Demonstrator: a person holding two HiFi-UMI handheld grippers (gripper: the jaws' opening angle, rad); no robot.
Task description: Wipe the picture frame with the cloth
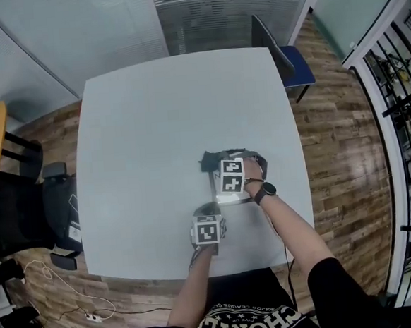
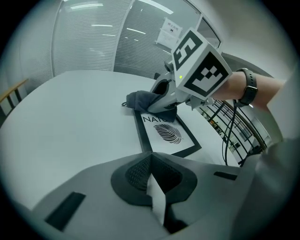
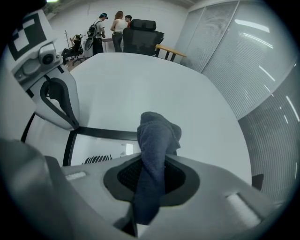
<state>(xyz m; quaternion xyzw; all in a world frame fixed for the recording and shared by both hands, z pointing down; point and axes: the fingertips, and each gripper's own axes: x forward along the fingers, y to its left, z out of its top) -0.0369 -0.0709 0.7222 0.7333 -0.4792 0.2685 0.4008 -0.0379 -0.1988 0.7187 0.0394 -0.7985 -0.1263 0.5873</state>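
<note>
The picture frame (image 1: 227, 198) lies flat on the white table (image 1: 152, 114), near the edge closest to the person, black-rimmed with a leaf print under some letters. The right gripper (image 3: 152, 176) is clamped on a dark grey cloth (image 3: 157, 136). The cloth runs up between the jaws and bunches out past their tips. In the left gripper view the cloth (image 2: 143, 100) sits on the frame's (image 2: 166, 136) far end and covers the top of the letters there. The hand holding this gripper wears a black watch (image 1: 265, 190). The left gripper (image 2: 153, 180) has its jaws pressed together with nothing between them. It points along the table at the frame from the near side, just short of the black rim and not touching it. In the head view its marker cube (image 1: 207, 232) lies just beside the frame's near corner. A chair (image 1: 286, 58) with a blue seat stands at the table's far right corner. In the right gripper view, people (image 3: 112, 28) stand well beyond the table.
</note>
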